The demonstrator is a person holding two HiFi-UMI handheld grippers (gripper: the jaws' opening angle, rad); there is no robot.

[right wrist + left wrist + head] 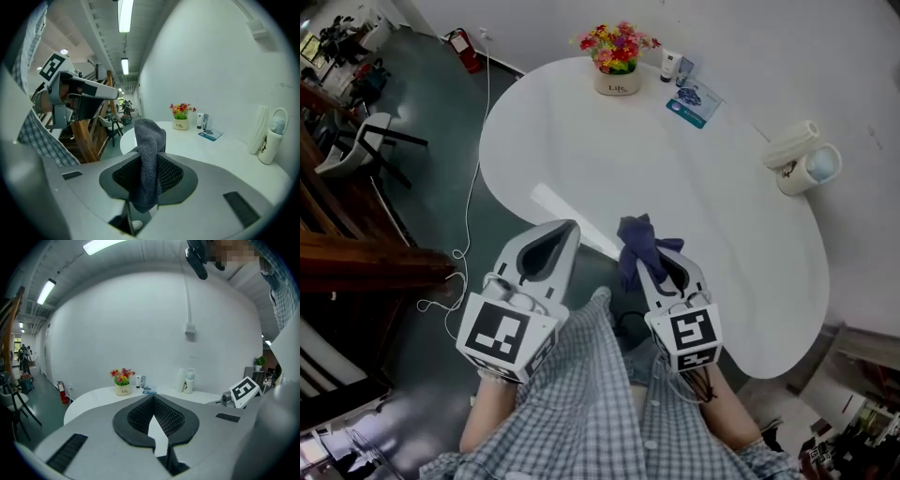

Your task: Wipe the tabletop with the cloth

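**Dark cloth pinched in the right gripper at the table's near edge**

The cloth (636, 239), a dark grey-blue knit rag, is clamped between the jaws of the right gripper (652, 260). In the right gripper view the cloth (149, 154) stands up out of the closed jaws in a bunched fold, and its lower end hangs down behind them. Taking the person's side as 6 o'clock, the cloth is held over the rim of the white table (581, 150) at about 6 o'clock. Whether it touches the surface cannot be told.

The left gripper (565, 231) is just beside it at 7 o'clock, also at the table's rim. Its jaws are closed tip to tip on nothing, with only a thin sliver of white tabletop showing between the pads (140, 416).

At the far side of the table, at 12 o'clock, stands a pot of flowers (617, 58). A small bottle (670, 64) and a blue packet (694, 101) are near it at 1 o'clock. A white jug (806, 164) lies at the 3 o'clock edge, against the wall.

Off the table at 10 o'clock, a red fire extinguisher (467, 49) stands on the dark floor. A white cable (473, 187) trails down from near it along the table's left side. A checked shirt (581, 394) fills the bottom of the head view.
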